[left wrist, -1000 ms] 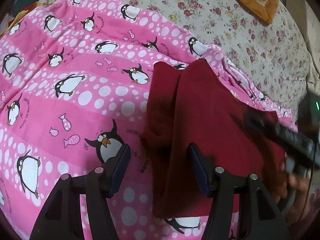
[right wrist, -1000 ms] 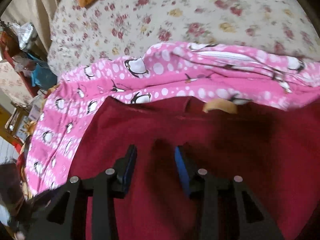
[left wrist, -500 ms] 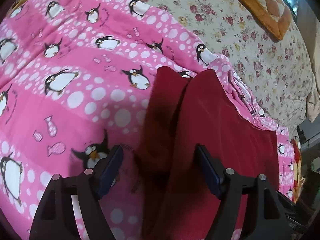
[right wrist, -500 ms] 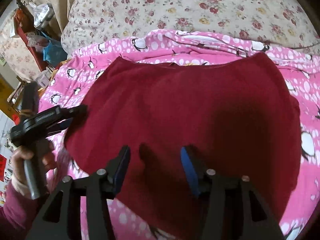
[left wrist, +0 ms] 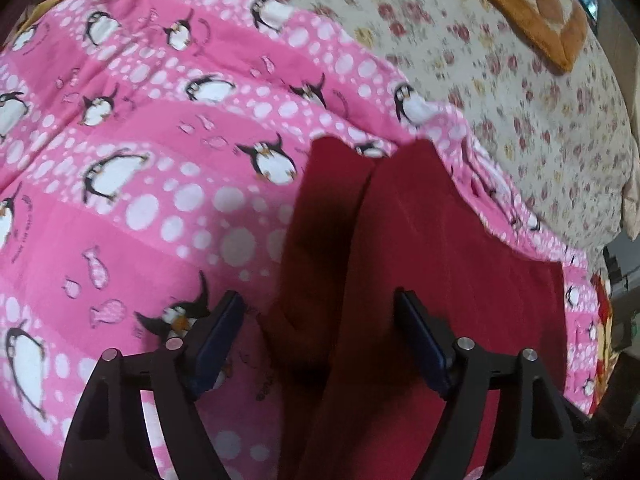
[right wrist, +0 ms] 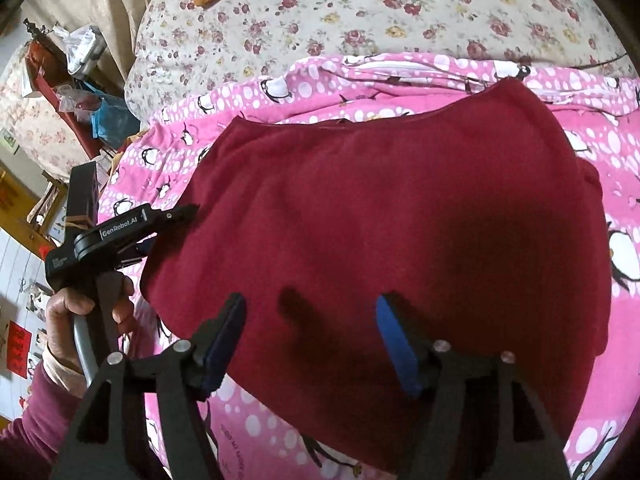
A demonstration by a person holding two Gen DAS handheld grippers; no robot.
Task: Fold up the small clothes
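Two claws hang released over the dark red garment (right wrist: 380,216) spread on the pink penguin blanket (left wrist: 140,208); the left claw (left wrist: 320,320) and right claw (right wrist: 310,320) have just been opening, gripping nothing.

Pink penguin blanket (left wrist: 160,208), floral bedspread (right wrist: 360,12), orange cushion (left wrist: 536,12), blue bag (right wrist: 110,120)

Both grippers' jaws wider, garment (right wrist: 380,216) released.
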